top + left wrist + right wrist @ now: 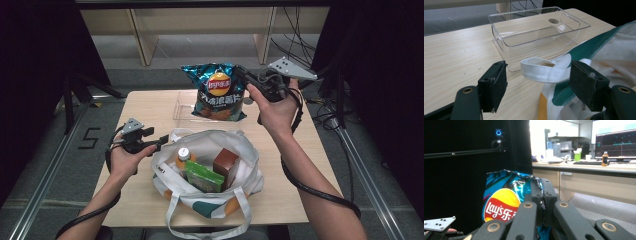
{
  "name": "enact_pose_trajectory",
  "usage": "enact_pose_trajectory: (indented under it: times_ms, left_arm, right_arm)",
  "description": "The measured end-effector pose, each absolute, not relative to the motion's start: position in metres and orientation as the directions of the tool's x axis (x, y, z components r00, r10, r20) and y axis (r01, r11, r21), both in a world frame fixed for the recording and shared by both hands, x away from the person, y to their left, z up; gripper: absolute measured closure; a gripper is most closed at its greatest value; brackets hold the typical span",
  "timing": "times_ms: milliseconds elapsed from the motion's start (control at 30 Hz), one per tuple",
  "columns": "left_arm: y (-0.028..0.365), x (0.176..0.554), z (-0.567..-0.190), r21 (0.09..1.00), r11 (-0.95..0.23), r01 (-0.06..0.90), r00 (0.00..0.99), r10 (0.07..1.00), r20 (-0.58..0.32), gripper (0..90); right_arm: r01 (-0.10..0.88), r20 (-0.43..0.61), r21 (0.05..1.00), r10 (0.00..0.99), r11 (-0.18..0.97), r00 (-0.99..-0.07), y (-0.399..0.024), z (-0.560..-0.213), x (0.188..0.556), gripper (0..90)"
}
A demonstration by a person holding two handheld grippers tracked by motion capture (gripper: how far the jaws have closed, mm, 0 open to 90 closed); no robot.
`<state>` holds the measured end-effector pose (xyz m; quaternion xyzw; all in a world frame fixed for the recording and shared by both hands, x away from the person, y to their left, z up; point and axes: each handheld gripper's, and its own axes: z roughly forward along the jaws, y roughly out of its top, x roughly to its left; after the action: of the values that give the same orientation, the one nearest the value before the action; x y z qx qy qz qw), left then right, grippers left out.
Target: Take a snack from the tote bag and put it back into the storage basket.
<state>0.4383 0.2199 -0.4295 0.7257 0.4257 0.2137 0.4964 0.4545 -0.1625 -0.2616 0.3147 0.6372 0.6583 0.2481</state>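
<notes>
Now 1 chip bag (218, 91) clenched in right tongs (242, 73); left tongs (161, 141) released by 1 tote (244, 150).

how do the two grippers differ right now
The right gripper is raised over the clear tray, jaws shut on the chip bag. The left gripper sits low beside the tote bag, jaws wide open around its white strap. Both are hand-held.
</notes>
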Motion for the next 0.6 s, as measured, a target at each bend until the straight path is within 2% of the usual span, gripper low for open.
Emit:
enact_pose_trajectory:
  times_ms: [600]
  left_arm:
    - [0.222, 0.439, -0.429, 0.905, -0.145, 0.401, 0.544, 0.832, -0.108, 29.5]
  right_arm:
    - [0.100, 0.122, 0.992, 0.742, -0.074, -0.659, -0.157, -0.272, 0.477, 90.0]
